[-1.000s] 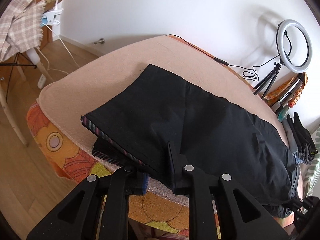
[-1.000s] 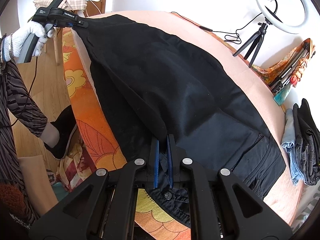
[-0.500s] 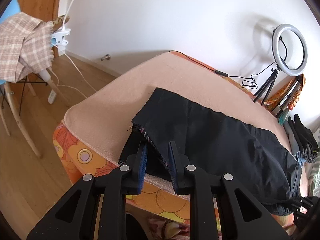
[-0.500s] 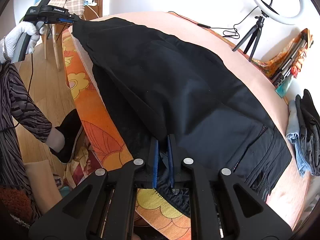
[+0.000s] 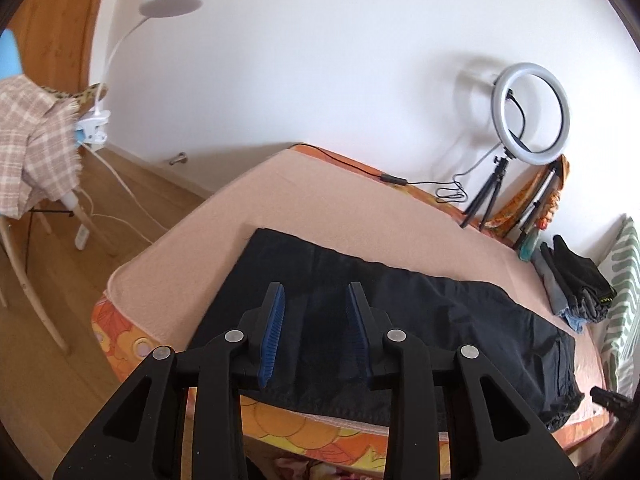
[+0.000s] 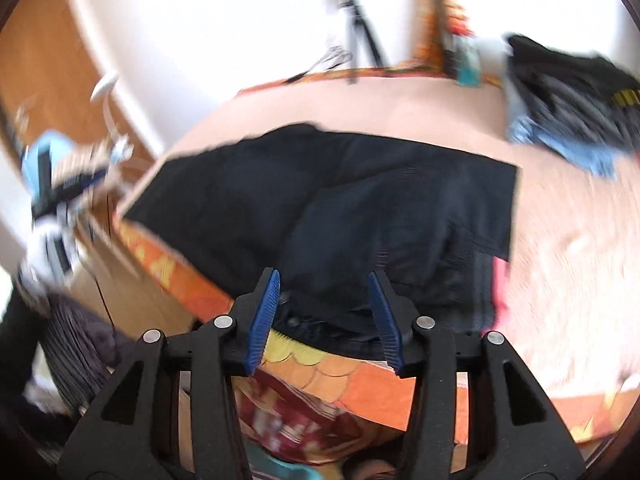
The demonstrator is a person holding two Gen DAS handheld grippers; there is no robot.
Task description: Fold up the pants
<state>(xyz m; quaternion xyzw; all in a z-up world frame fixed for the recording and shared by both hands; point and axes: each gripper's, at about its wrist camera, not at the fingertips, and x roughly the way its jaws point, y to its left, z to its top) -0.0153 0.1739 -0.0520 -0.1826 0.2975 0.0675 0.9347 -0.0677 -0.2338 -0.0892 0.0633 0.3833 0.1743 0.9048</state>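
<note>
The black pants (image 5: 420, 320) lie flat along the near edge of the bed's pink cover (image 5: 320, 200), legs folded one over the other. My left gripper (image 5: 316, 328) hangs above the leg end, its jaws opening with nothing between the blue pads. In the blurred right wrist view the pants (image 6: 360, 208) spread across the bed with the waistband nearest. My right gripper (image 6: 324, 312) sits just above that waist end, jaws opening, and no cloth is pinched between them. The other hand's gripper (image 6: 60, 192) shows as a blur at the left.
A stack of folded clothes (image 5: 576, 284) sits at the bed's far right corner. A ring light on a tripod (image 5: 528, 116) stands against the wall with its cable on the bed. A chair with a checked blanket (image 5: 32, 140) and a clip lamp (image 5: 172, 4) stand left on the wooden floor.
Both grippers let go of the pants and opened. The left one rose and drew back from the leg hem. The right one swung sideways and rolled, and the pants now lie flat.
</note>
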